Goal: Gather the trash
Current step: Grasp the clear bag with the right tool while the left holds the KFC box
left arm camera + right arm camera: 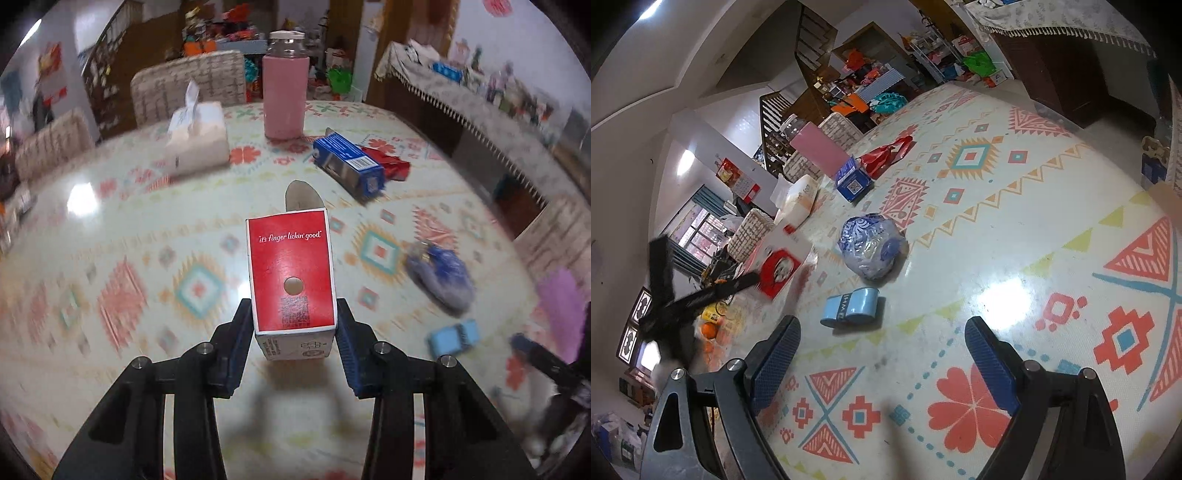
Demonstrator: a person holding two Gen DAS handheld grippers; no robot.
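Observation:
My left gripper [295, 332] is shut on a red and white KFC carton [291, 273] and holds it above the patterned table; the carton also shows in the right wrist view [779, 271]. My right gripper [882, 339] is open and empty above the table. Ahead of it lie a small light blue box [849, 306] and a crumpled blue and clear plastic bag [871, 251]. A blue carton [347, 162] lies on its side next to a red wrapper [388, 162].
A pink bottle [284, 96] and a tissue pack [195, 140] stand at the far side of the table [110, 240]. Chairs [188, 88] stand beyond it. A dark cabinet with a fringed cloth [461, 110] is to the right.

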